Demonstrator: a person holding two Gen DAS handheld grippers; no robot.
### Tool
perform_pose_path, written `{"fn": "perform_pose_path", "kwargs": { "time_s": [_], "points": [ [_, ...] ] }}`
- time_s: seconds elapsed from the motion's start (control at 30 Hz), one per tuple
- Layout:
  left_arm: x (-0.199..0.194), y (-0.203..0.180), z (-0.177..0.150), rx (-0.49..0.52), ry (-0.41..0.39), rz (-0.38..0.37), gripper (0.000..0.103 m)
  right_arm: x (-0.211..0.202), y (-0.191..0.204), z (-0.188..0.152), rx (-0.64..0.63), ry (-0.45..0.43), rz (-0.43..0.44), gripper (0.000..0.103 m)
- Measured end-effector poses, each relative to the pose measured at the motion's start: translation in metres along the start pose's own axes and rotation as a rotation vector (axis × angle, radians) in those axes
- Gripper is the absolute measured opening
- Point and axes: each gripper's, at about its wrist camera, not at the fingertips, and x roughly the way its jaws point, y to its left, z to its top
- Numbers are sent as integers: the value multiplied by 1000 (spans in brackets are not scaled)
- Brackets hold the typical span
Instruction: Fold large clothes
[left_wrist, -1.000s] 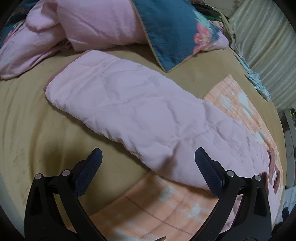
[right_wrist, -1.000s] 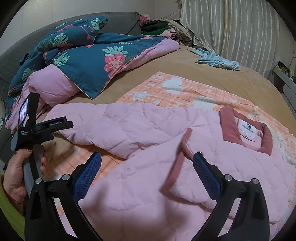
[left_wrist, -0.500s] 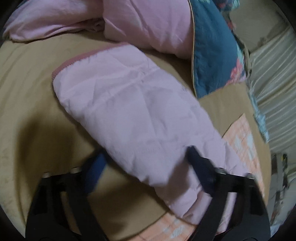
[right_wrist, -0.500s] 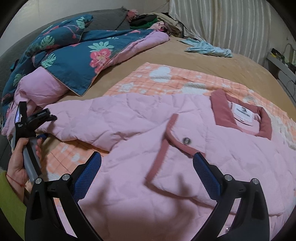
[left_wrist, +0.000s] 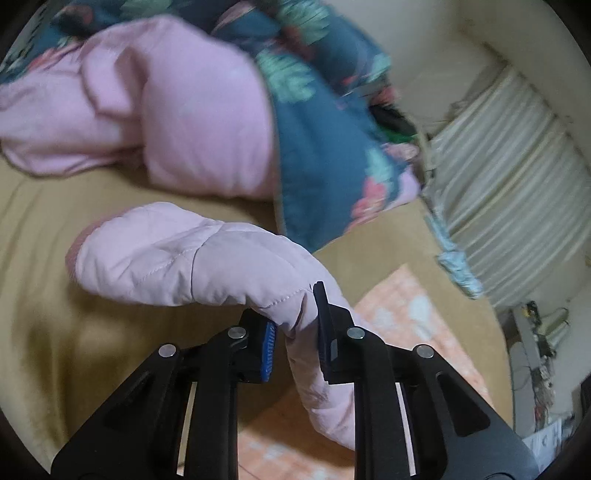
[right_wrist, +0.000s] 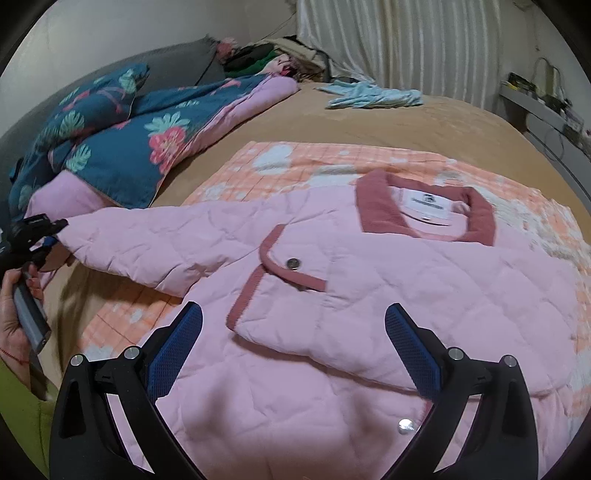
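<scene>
A pink quilted jacket (right_wrist: 369, 295) lies spread face up on an orange checked blanket (right_wrist: 295, 162) on a tan bed (right_wrist: 424, 122), placed flat, it seems, so its parts can be folded inward. The left tongs (left_wrist: 295, 328) have just been closing and are now clenched on the jacket's sleeve (left_wrist: 177, 262), a pinch of padded fabric bunched between the blue pads; the sleeve rises off the bed at that point, probably ready to be carried across the body. The right tongs (right_wrist: 295, 347) hover released over the jacket's front, nothing between them, likely waiting to steady it. The jacket is pale pink with diamond stitching, a darker rose collar (right_wrist: 424, 214) and trim, and a flap with a metal snap (right_wrist: 293, 263). A floral quilt (right_wrist: 122, 140) is heaped beyond.
</scene>
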Motion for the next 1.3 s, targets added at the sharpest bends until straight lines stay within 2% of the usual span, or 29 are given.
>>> {"fn": "perform_pose_path", "kwargs": {
  "time_s": [0.1, 0.33, 0.63, 1.0, 1.17, 1.3],
  "points": [
    [-22, -24, 0, 23, -29, -53, 11, -17, -11, -3, 11, -15, -11, 99],
    [-73, -106, -7, 181, -103, -162, 11, -57, -38, -10, 48, -62, -44, 99],
    [-114, -198, -52, 409, -120, -251, 10, -103, -81, -27, 122, -117, -75, 99],
    [-126, -281, -128, 625, -76, -338, 9, -139, -142, -66, 233, -148, -126, 99],
    [-118, -307, -159, 717, -52, -369, 9, -149, -165, -85, 275, -153, -157, 99],
    [-108, -324, -192, 837, -29, -386, 9, -154, -181, -96, 305, -151, -175, 99]
  ]
}}
